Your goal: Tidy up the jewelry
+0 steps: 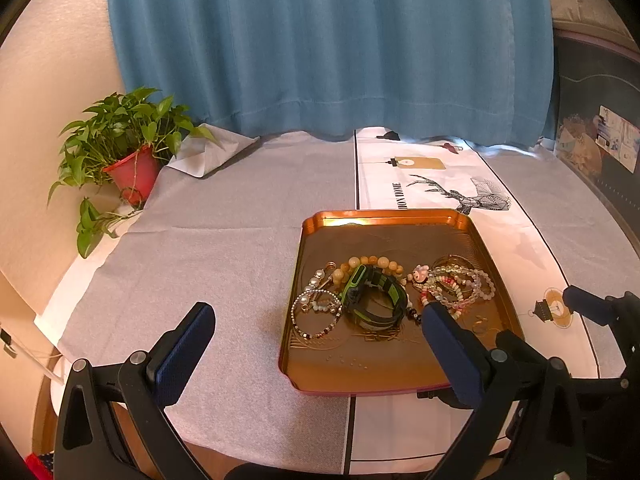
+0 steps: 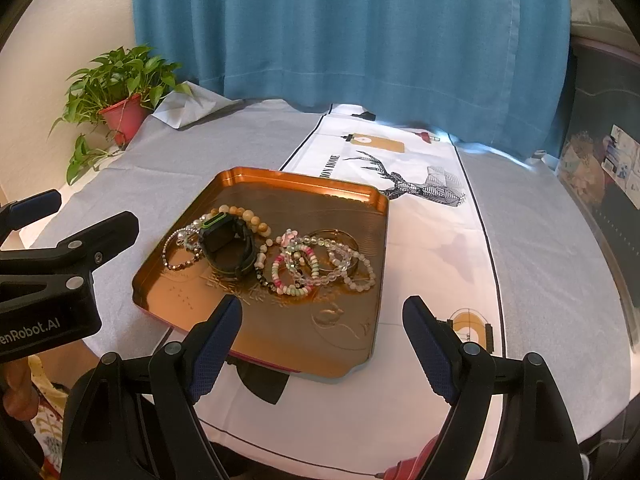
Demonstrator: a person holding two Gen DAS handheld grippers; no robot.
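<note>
A copper tray (image 1: 384, 376) (image 2: 352, 332) rests on the table and holds a heap of jewelry. In the heap lie a black and green watch (image 1: 374, 294) (image 2: 228, 246), a tan bead bracelet (image 1: 372, 262) (image 2: 252, 218), a pearl and dark bead bracelet (image 1: 316, 312) (image 2: 180, 248), and several pastel and clear bead bracelets (image 1: 460, 284) (image 2: 320, 264). My left gripper (image 1: 318, 312) is open, its right finger over the tray's near right part, its left finger over the grey cloth. My right gripper (image 2: 322, 306) hangs open above the tray's near edge. Neither holds anything.
A grey cloth (image 1: 220, 248) covers the table, with a white printed runner (image 1: 440, 184) (image 2: 432, 248) under the tray. A potted plant (image 1: 128, 152) (image 2: 120, 96) stands at the far left corner. A blue curtain (image 1: 328, 40) hangs behind.
</note>
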